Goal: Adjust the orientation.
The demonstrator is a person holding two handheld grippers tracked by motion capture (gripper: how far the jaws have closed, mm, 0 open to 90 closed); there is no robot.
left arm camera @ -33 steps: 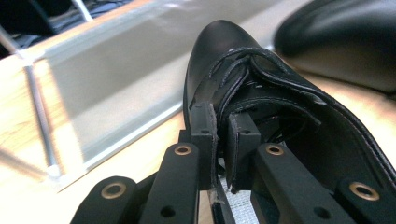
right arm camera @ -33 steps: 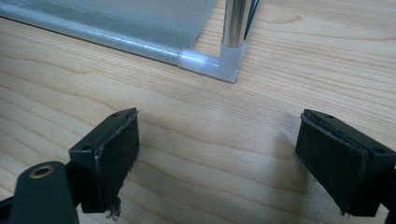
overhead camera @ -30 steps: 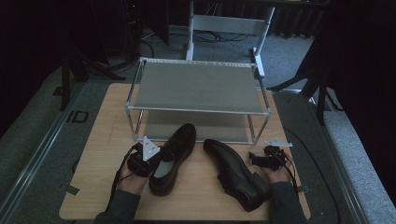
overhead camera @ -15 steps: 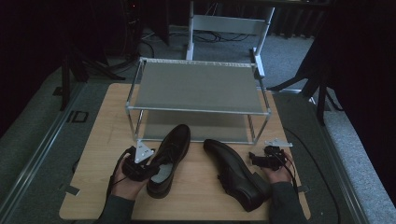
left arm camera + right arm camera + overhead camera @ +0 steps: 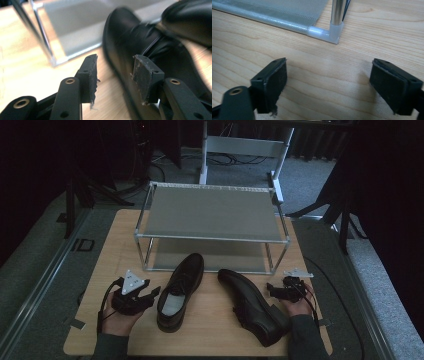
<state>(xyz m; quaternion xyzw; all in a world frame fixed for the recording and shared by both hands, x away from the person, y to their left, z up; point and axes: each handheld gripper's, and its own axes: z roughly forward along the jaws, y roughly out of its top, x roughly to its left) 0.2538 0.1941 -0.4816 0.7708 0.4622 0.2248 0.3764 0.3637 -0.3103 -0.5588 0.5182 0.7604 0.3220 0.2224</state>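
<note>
Both black leather dress shoes sit on the wooden desk at 6 o'clock of the grey two-tier shoe rack; neither's racked yet. Left gripper has just been closing a bit, jaws wide w/ nothing between; right gripper wide open, empty, closing slightly.

Gaping tongs (empty) above table

One marking can be read: the letters "ID" are printed in black on the grey floor, just left of the wooden table, in the high view.

In the left gripper view the shoe looks blurred and edge-cropped.
</note>
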